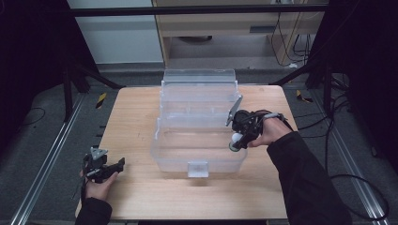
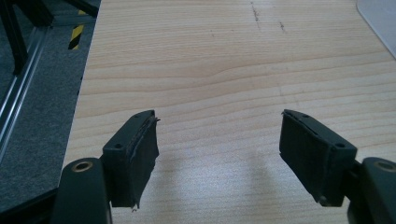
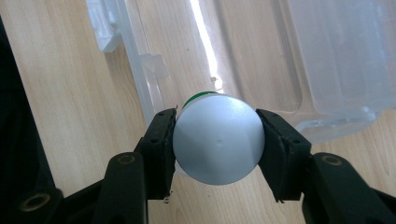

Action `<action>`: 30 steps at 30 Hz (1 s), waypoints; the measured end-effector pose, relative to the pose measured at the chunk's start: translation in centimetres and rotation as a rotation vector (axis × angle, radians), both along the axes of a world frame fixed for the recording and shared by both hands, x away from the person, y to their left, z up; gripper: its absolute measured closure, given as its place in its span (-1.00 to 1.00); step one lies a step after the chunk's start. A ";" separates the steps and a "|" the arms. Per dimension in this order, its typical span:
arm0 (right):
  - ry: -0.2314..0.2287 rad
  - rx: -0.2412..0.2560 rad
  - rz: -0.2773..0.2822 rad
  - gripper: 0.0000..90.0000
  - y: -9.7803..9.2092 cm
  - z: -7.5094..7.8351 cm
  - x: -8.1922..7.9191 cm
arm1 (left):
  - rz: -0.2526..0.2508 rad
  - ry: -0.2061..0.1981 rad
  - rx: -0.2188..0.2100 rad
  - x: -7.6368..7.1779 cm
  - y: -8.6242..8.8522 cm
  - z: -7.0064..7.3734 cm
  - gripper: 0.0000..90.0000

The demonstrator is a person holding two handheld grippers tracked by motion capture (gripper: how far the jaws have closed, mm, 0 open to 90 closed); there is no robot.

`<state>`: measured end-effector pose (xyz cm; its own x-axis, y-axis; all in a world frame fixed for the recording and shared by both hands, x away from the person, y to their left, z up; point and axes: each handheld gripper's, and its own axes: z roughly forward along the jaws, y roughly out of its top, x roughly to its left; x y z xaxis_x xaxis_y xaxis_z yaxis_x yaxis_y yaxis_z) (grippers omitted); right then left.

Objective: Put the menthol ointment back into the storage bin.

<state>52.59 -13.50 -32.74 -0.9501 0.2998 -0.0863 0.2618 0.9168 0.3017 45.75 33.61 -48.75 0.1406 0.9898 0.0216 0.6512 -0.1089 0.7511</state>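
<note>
Wooden table [image 1: 141,197] carries everything, and nearest its front left corner the left gripper [image 1: 114,168] rests in the person's hand with its jaws wide apart and nothing between them; the left gripper view shows bare wood grain between the two black pads [image 2: 140,154].

Farther in, at the middle of the table, stands one clear plastic organiser box [image 1: 199,161], its lid swung open toward the far edge and its stepped trays spread. I count no loose items on the table around it, and the trays look empty as far as the glare lets me tell.

At the box's front right corner the right gripper [image 1: 240,140] is clamped on a small bottle [image 3: 217,140], silver-grey round end facing the camera with a green band showing behind it. The bottle hangs just over the rim of the lowest compartment, not yet set down.

My reading: picking up is done, and placing the bottle inside and releasing remain. One bottle, one box, two grippers.
</note>
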 end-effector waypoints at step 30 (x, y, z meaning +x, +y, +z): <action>0.038 -0.049 -0.006 0.12 -0.1 -5.1 0.7 | -0.002 0.001 0.000 0.0 0.1 0.0 -0.39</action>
